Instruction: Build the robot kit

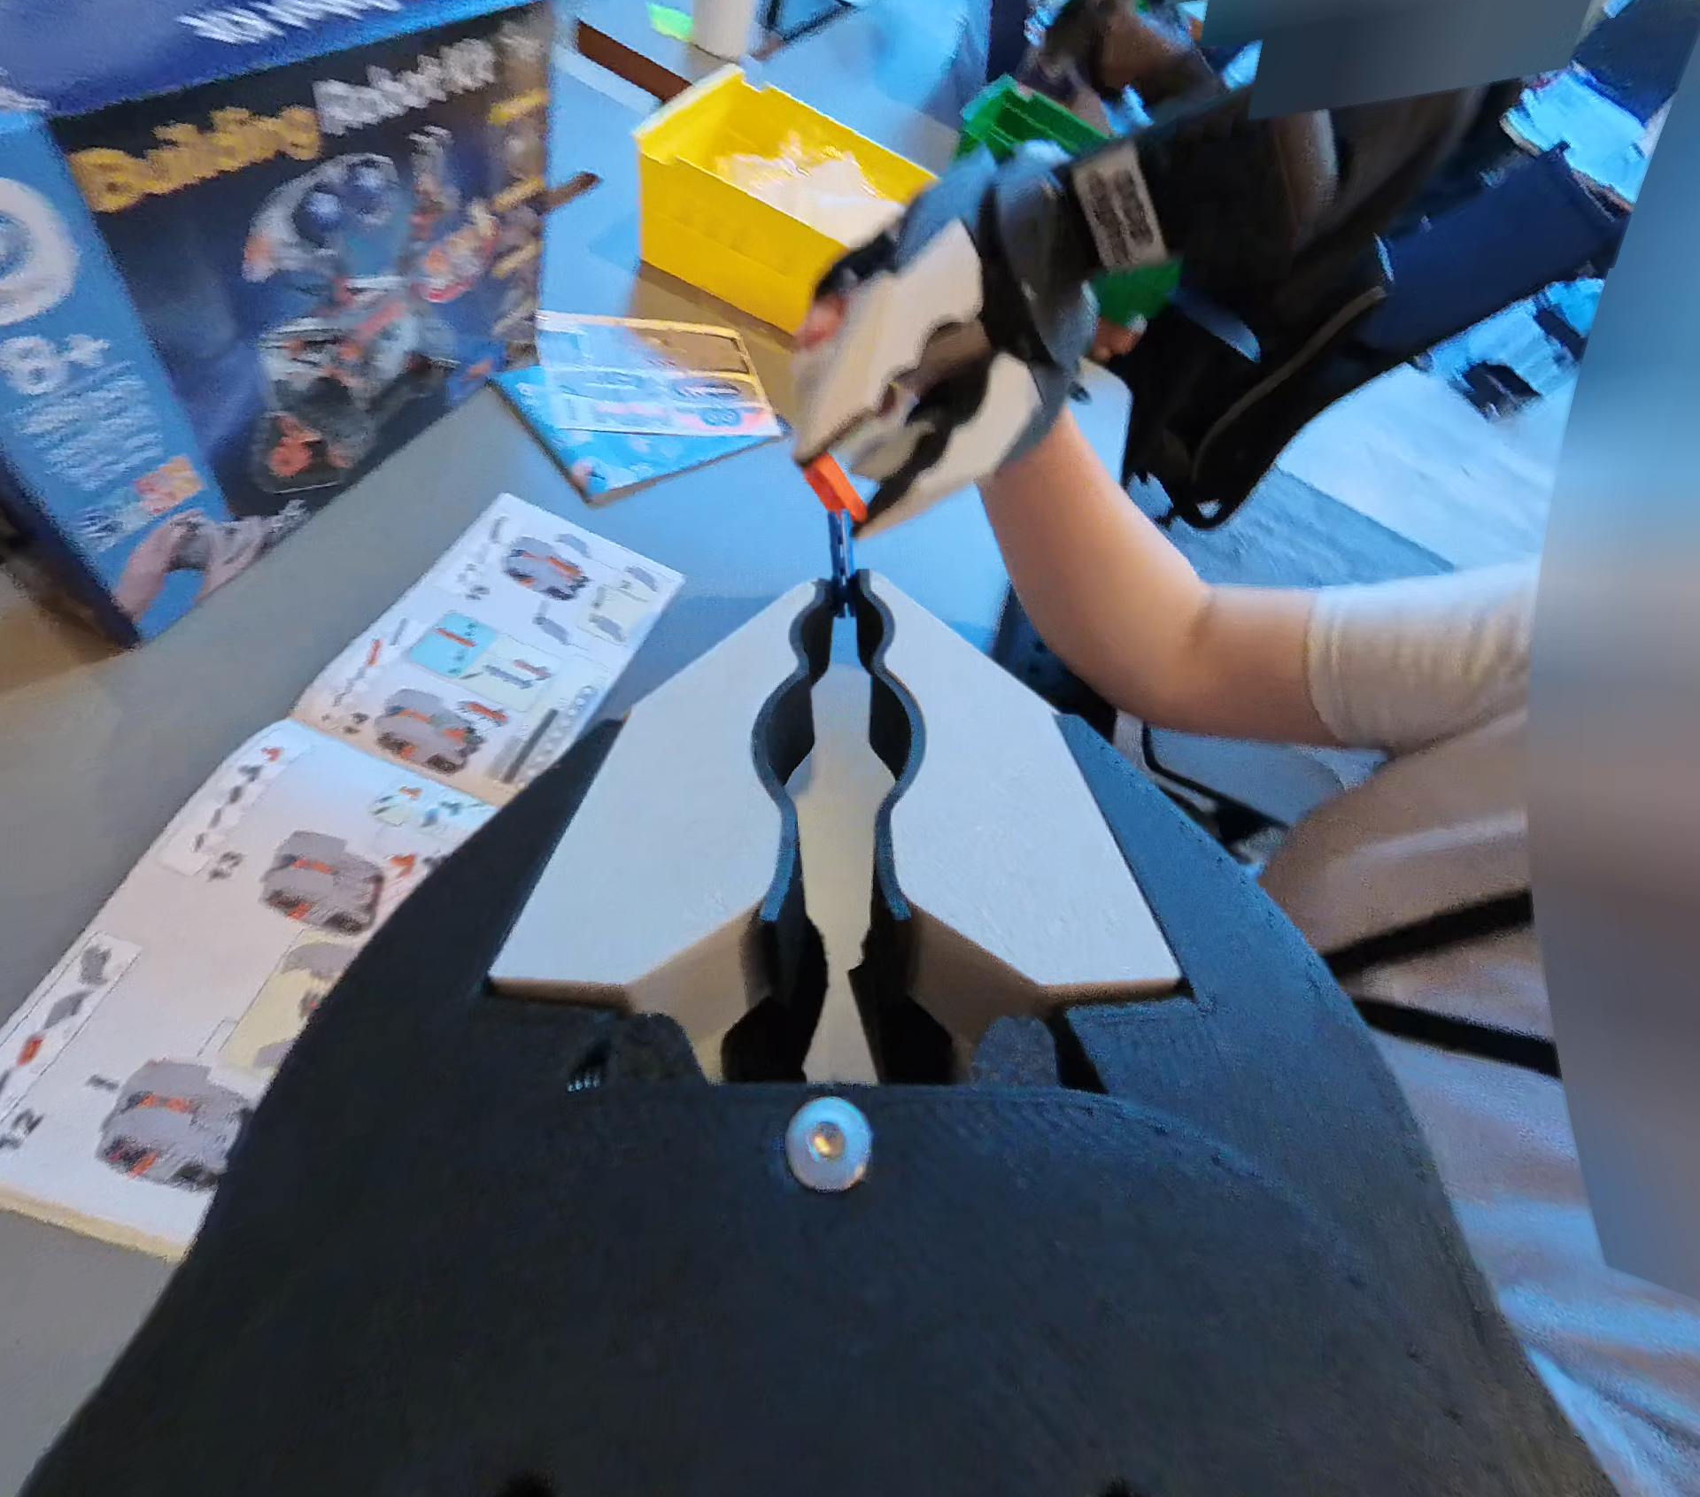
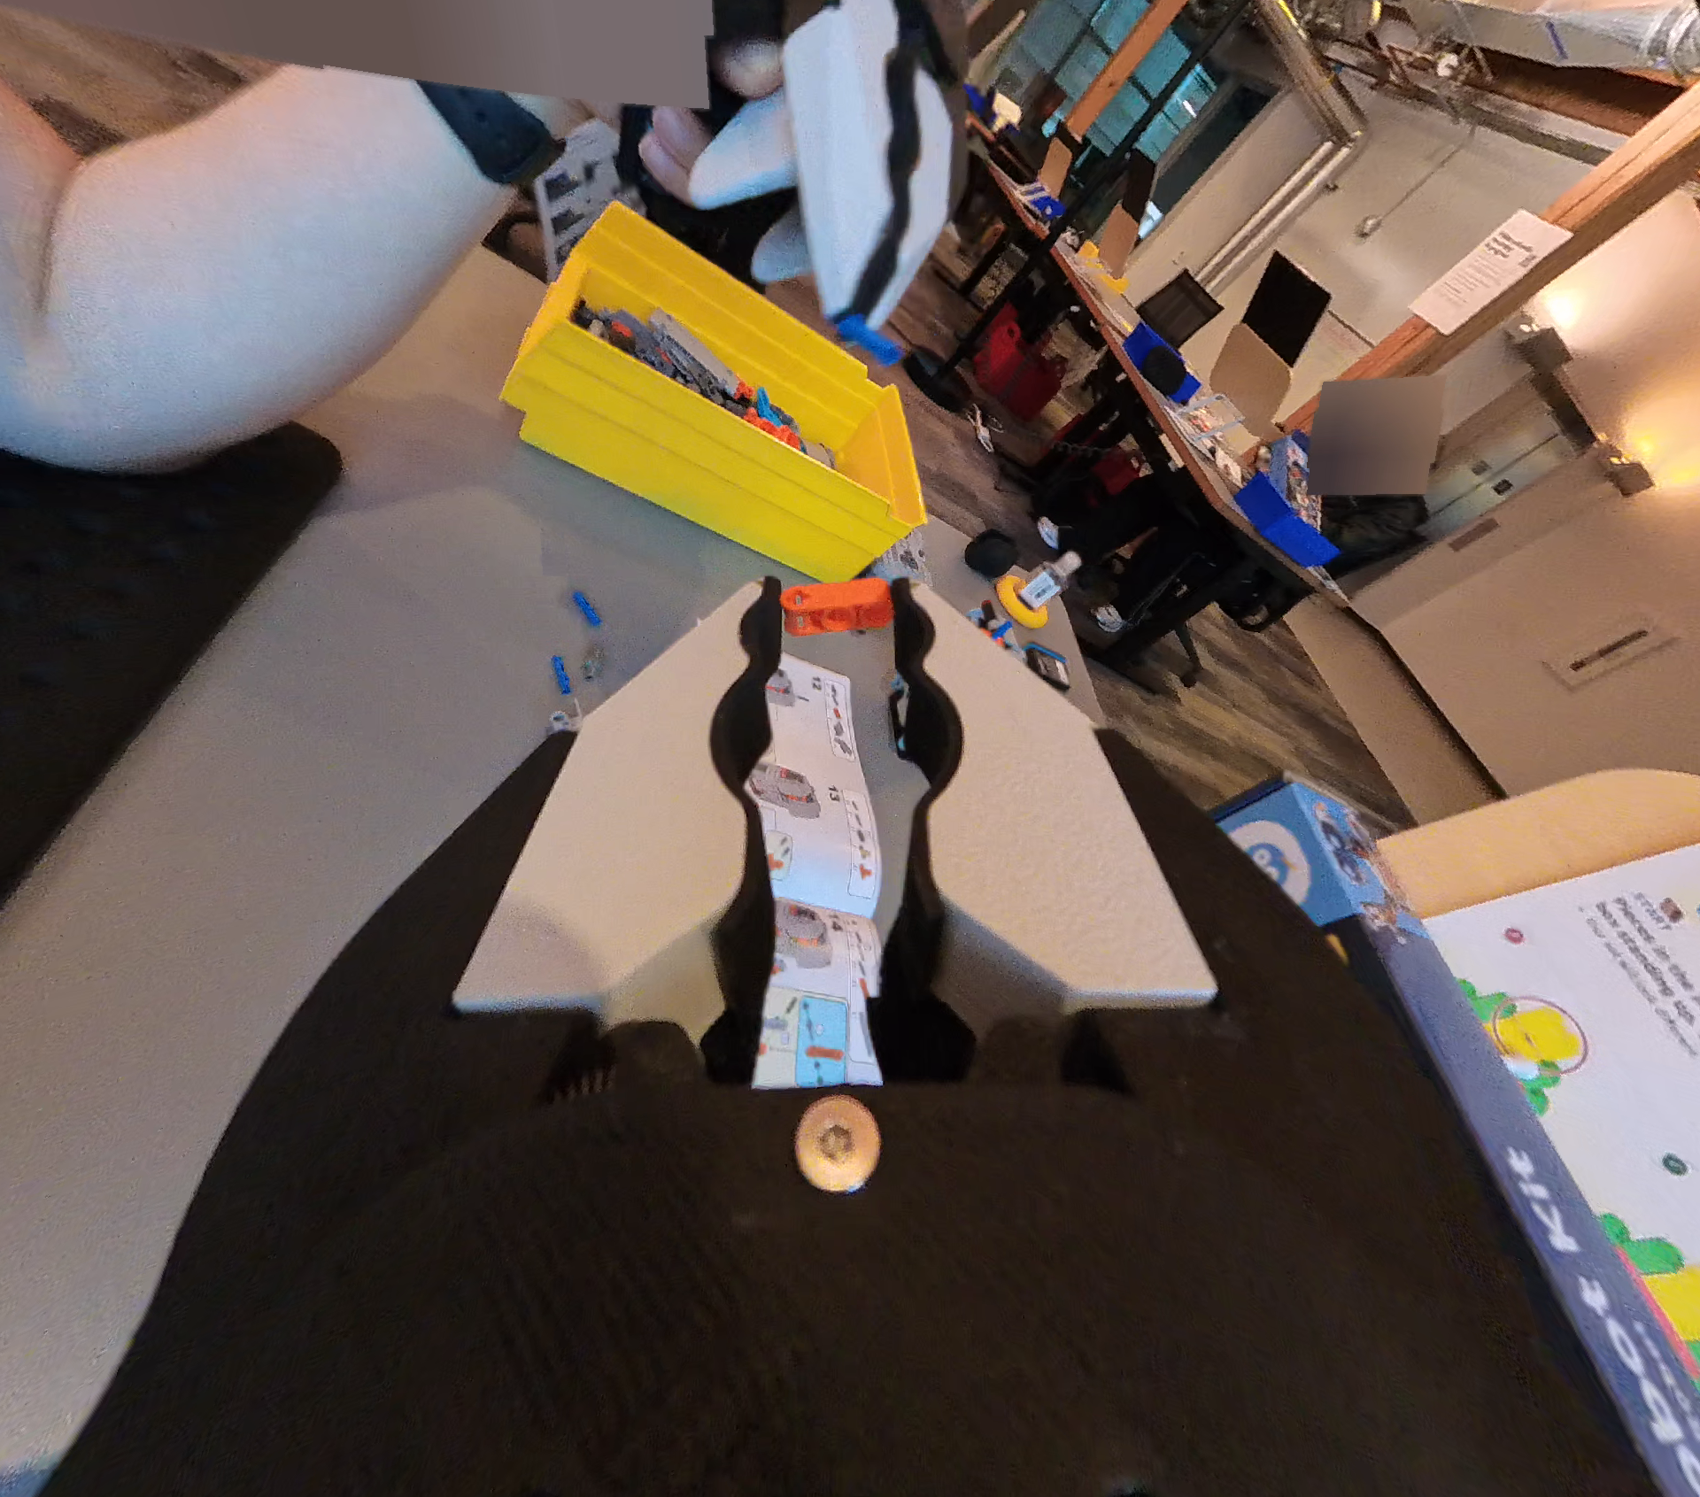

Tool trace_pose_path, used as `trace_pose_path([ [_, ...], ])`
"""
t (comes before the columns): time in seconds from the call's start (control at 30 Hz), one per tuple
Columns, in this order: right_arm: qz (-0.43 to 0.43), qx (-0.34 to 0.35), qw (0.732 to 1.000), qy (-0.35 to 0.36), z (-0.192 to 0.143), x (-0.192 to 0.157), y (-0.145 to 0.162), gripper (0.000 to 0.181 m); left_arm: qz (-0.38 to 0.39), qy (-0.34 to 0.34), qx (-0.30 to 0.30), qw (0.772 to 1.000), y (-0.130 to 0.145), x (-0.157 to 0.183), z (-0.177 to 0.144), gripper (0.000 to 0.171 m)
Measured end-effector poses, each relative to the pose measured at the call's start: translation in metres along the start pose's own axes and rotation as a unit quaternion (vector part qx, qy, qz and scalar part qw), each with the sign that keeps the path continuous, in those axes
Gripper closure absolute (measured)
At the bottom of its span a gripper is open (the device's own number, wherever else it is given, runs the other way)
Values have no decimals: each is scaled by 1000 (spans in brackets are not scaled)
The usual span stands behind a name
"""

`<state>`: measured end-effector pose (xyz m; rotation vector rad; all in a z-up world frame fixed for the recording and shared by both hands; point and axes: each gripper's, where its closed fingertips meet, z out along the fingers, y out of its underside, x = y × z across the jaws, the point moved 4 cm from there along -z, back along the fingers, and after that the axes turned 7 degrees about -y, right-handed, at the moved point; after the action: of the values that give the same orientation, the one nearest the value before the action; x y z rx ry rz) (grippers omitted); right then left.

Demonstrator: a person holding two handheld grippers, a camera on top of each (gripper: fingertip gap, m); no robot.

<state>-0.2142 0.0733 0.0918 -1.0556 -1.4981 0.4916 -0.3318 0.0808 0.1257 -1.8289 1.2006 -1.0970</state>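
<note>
My left gripper (image 1: 842,590) is shut on a small blue pin (image 1: 841,561) at its fingertips, held above the table. My right gripper (image 2: 835,596) is shut on a short orange building piece (image 2: 835,607), also held in the air. In the left wrist view the right gripper (image 1: 846,501) hangs just beyond the pin with the orange piece (image 1: 832,487) right over it. In the right wrist view the left gripper (image 2: 860,317) and its blue pin (image 2: 865,337) hang farther off, with a gap between pin and orange piece.
A yellow bin (image 2: 681,459) of several small parts stands on the grey table, also in the left wrist view (image 1: 727,230). An open instruction booklet (image 1: 414,763) lies below the grippers. A blue kit box (image 1: 276,239) stands at left. Loose blue pins (image 2: 586,608) lie on the table. About 6 cm separates my left fingertips from my right.
</note>
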Motion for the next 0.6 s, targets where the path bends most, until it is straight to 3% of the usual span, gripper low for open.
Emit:
trace_pose_path([
  [0.13, 14, 87, 995, -50, -18, 1, -4, 158, 14, 25, -24, 999, 1, 9, 18, 169],
  [0.23, 71, 140, 985, -66, -23, -2, 3, 158, 13, 15, -42, 999, 5, 6, 32, 169],
  [0.4, 92, 150, 983, -60, -25, -9, 14, 158, 7, 27, -62, 998, 12, 10, 42, 169],
  [0.5, 97, 159, 980, -69, -31, -24, 4, 158, 17, 25, -80, 996, 18, 18, 49, 169],
  [0.6, 38, 93, 992, -75, -33, -30, -8, 158, 65, 50, -87, 993, 13, 38, 49, 169],
])
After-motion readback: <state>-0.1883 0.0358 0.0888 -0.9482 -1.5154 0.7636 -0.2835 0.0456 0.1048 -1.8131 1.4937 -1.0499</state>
